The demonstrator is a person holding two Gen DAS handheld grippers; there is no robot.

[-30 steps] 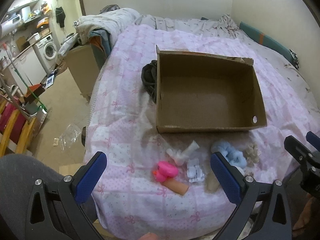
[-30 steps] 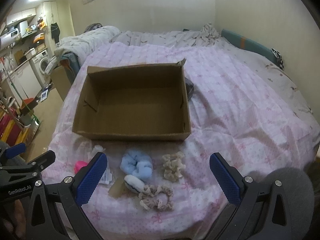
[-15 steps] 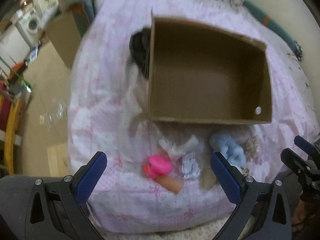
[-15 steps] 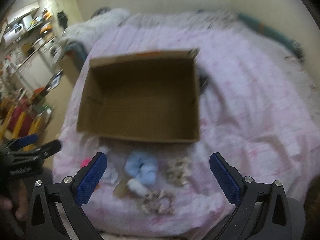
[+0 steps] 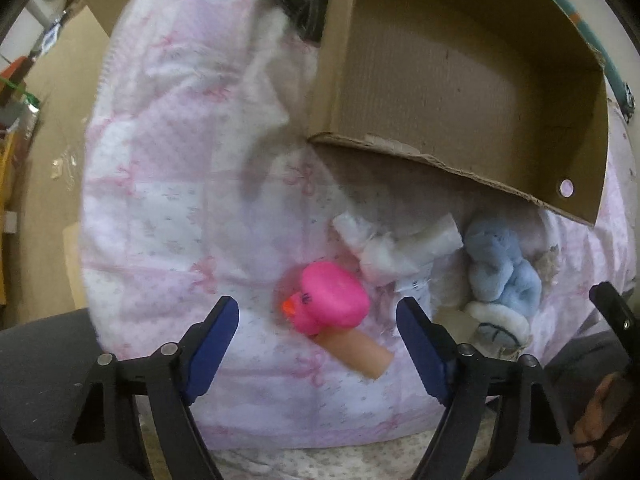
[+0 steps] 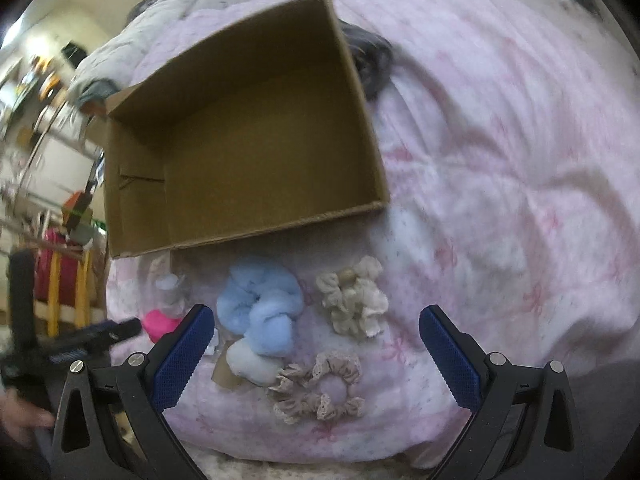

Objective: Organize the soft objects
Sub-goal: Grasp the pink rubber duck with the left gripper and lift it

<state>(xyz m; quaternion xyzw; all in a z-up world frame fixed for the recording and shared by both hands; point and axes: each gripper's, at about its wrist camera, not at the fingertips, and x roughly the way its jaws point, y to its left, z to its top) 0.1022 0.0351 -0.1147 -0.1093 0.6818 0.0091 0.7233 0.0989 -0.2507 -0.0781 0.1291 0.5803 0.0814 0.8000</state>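
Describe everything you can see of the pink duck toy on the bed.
The pink duck is a smooth, rubbery-looking toy in bright pink with an orange beak and a small dark eye. It lies on the pink patterned bedspread, in front of the cardboard box, with a tan cylinder tucked against its underside and white plastic packets beside it. The left claw is closing, its blue pads either side of the duck, not touching it.
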